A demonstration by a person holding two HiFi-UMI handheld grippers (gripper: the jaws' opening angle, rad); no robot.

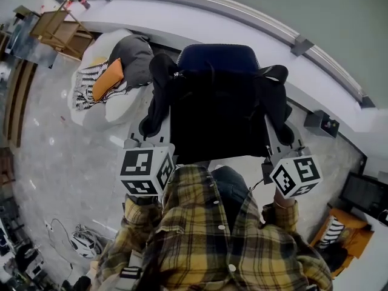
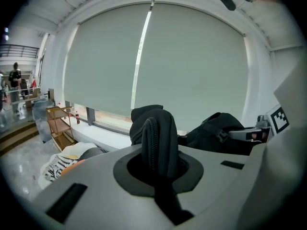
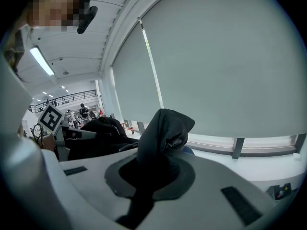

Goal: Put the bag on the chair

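A black bag (image 1: 218,117) hangs spread between my two grippers, right over the seat of a dark blue chair (image 1: 218,56) whose backrest shows beyond it. My left gripper (image 1: 150,140) is shut on the bag's left edge, a fold of black fabric with a zipper (image 2: 156,145) pinched in its jaws. At the other side, my right gripper (image 1: 284,147) is shut on a bunched fold of the bag (image 3: 163,138). The bag hides the chair's seat, so I cannot tell whether they touch.
A white pouf (image 1: 100,111) piled with grey, orange and striped clothes stands left of the chair. A wooden shelf (image 1: 57,32) is at the far left, a white window ledge (image 1: 242,17) runs behind the chair. Cables (image 1: 85,241) lie on the floor at lower left.
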